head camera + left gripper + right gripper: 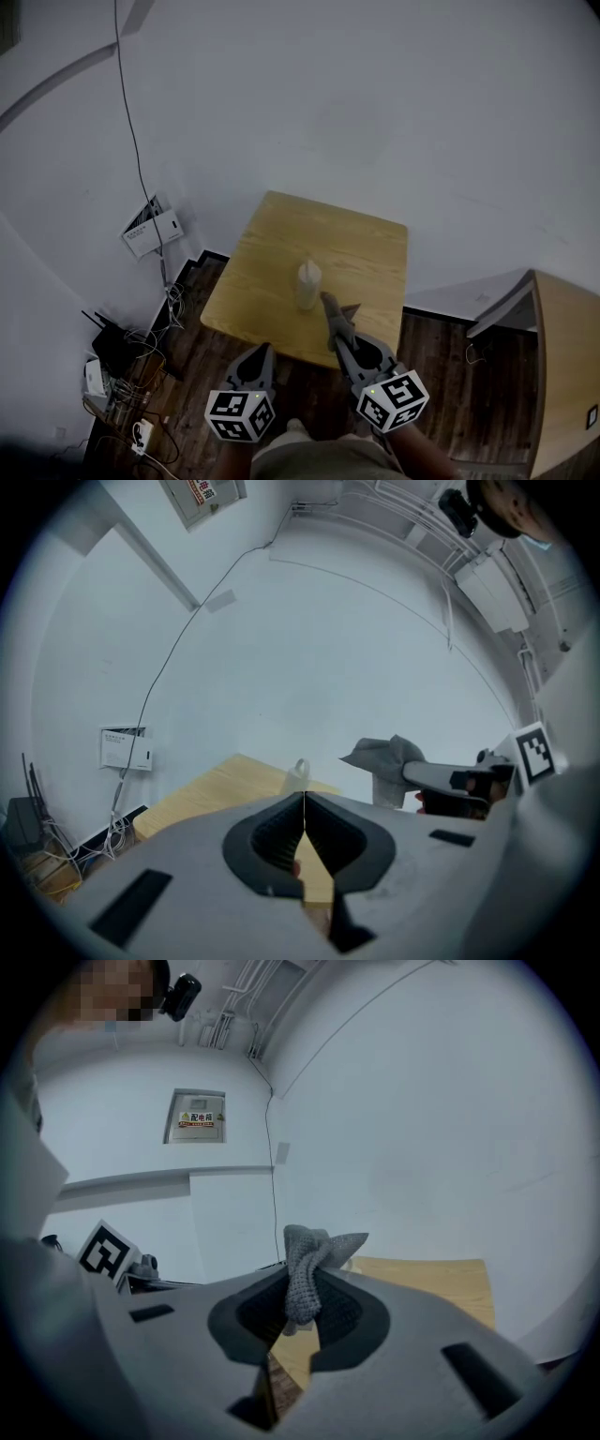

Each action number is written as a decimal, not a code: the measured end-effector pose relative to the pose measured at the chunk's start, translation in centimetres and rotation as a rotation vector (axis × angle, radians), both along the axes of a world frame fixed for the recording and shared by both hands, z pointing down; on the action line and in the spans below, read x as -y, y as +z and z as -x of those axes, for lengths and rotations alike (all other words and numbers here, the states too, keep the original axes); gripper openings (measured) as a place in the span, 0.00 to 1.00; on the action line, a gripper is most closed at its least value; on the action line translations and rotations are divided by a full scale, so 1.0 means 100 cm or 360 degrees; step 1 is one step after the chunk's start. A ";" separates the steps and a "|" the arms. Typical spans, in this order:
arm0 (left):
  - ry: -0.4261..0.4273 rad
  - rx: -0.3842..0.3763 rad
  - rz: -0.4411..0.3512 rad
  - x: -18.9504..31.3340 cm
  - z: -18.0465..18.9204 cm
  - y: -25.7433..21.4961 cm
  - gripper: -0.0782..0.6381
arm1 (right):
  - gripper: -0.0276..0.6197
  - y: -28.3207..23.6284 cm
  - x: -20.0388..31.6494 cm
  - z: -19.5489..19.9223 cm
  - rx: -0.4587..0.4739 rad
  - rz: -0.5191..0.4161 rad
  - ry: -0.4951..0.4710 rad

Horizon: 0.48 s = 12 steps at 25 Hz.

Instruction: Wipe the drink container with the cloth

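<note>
A pale drink container [308, 284] stands upright near the front edge of the small wooden table [366, 246]; in the left gripper view the container [298, 772] peeks over the jaws. My right gripper [330, 319] is shut on a grey cloth [337, 323], which bunches out of its jaws just right of the container. In the right gripper view the cloth [307, 1274] hangs folded between the pads. My left gripper [265, 350] is shut with nothing in it, below the table's front edge. The left gripper view shows the cloth [386, 764] at the right.
The table stands in a corner of white walls. A white box [152, 228] leans on the wall at the left, with a cable [131, 131] running up. Routers and tangled wires [120, 370] lie on the dark wood floor. A wooden cabinet [567, 366] is at the right.
</note>
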<state>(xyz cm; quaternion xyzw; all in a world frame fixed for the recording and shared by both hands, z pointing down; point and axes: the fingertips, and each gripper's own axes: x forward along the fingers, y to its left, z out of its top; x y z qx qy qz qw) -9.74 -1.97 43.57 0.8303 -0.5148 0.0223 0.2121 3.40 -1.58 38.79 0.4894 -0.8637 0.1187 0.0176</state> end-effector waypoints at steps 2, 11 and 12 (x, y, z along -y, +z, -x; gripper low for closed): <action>0.0015 0.0007 0.0001 0.005 0.004 0.002 0.11 | 0.09 0.002 0.007 0.001 0.0004 0.0002 0.0023; 0.0022 0.0016 0.0036 0.023 0.014 0.012 0.11 | 0.09 0.009 0.034 0.004 -0.0020 0.0001 0.0075; 0.0019 0.0017 0.0040 0.025 0.014 0.014 0.11 | 0.09 0.010 0.038 0.004 -0.0022 0.0002 0.0078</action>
